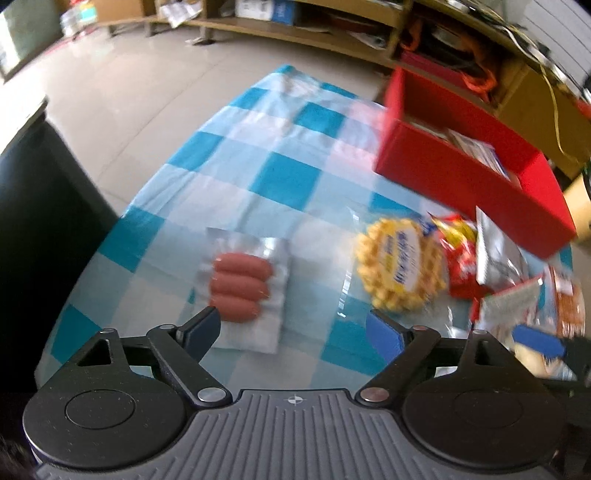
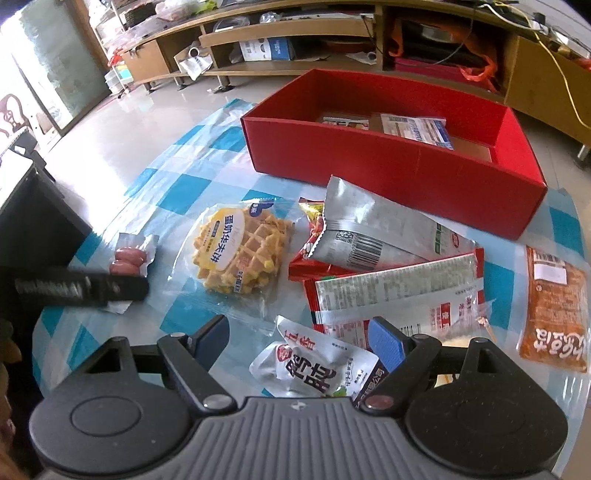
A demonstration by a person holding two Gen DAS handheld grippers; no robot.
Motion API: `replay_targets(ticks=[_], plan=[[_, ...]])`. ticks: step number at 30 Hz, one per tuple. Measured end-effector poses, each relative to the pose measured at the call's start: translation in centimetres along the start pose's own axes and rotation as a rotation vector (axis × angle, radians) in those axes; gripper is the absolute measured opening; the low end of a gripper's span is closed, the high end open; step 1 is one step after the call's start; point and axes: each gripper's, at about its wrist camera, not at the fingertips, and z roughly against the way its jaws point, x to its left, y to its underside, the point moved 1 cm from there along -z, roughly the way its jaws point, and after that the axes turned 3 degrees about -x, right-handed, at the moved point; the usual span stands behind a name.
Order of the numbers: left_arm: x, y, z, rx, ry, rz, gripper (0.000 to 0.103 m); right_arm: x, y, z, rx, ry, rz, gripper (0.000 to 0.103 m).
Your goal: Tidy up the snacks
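A red box (image 2: 388, 166) holding a few packets stands at the back of the table; it also shows in the left wrist view (image 1: 469, 177). A sausage pack (image 1: 240, 288) lies just ahead of my open, empty left gripper (image 1: 295, 332). A waffle pack (image 2: 240, 254) lies in the middle. My right gripper (image 2: 299, 339) is open above a white snack packet (image 2: 314, 365). A silver bag (image 2: 384, 229), a red-edged packet (image 2: 399, 291) and an orange tofu pack (image 2: 557, 310) lie to the right.
The table carries a blue-and-white checked cloth (image 1: 280, 162). A dark cabinet (image 1: 40, 221) stands left of it. Wooden shelving (image 2: 295, 33) with clutter runs along the far wall. My left gripper's finger (image 2: 85, 288) shows at the left of the right wrist view.
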Motion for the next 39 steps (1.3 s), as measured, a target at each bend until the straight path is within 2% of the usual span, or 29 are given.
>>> replay_targets(ticks=[11,15,17,18,19,23,34,39], plan=[[2.0,-1.0,-4.5,0.069,-0.050,0.090,0.091,-1.0,0.1,-0.6,0.027,0.000,-0.008,0.080],[1.5,-1.1,-5.5,0.074,-0.095,0.062,0.094,-1.0,0.2,-0.9,0.038,0.002,-0.003,0.080],[1.2,-0.9,-5.6,0.071,-0.128,0.024,0.087,-1.0,0.2,-1.1,0.046,0.005,0.001,0.080],[1.1,-0.8,-5.3,0.069,-0.121,0.020,0.083,-1.0,0.3,-1.2,0.048,0.006,0.001,0.080],[1.1,-0.8,-5.1,0.066,-0.116,0.018,0.074,-1.0,0.2,-1.1,0.047,0.005,-0.001,0.080],[1.3,-0.6,-4.0,0.061,-0.068,0.020,0.064,-1.1,0.1,-0.8,0.036,0.002,-0.007,0.080],[0.8,0.8,-2.4,0.084,-0.011,-0.026,0.063,-1.3,0.7,-1.3,0.071,0.003,0.019,0.080],[0.6,1.0,-2.0,0.089,0.015,-0.050,0.063,-0.8,0.6,-1.6,0.096,-0.047,0.098,0.082]])
